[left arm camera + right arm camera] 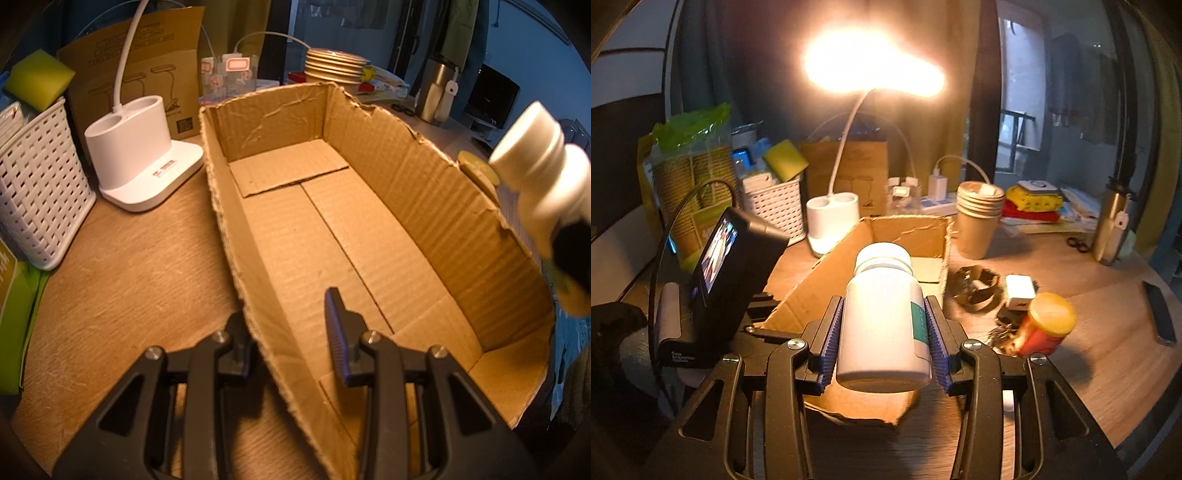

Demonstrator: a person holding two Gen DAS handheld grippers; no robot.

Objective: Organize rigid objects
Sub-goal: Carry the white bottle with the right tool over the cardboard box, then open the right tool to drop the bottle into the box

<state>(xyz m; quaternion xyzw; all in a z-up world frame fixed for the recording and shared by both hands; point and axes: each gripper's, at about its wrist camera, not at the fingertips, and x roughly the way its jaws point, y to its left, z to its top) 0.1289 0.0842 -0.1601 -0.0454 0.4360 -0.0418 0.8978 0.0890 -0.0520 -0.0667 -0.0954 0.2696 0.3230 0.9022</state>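
An open cardboard box [424, 206] lies on the wooden desk and is empty inside. My left gripper [291, 332] straddles the box's near left wall, one finger outside and one inside, closed against the cardboard. My right gripper [884, 328] is shut on a white pill bottle [882, 314] with a white cap and holds it above the box [812, 280]. That bottle also shows at the right edge of the left wrist view [543, 177], above the box's right wall.
A white lamp base [136, 162], a white woven basket [37, 184] and a lamp carton stand left of the box. Stacked paper cups [979, 218], a red jar with yellow lid [1047, 325], a charger [1019, 290], a watch strap and a phone [1161, 314] lie to the right.
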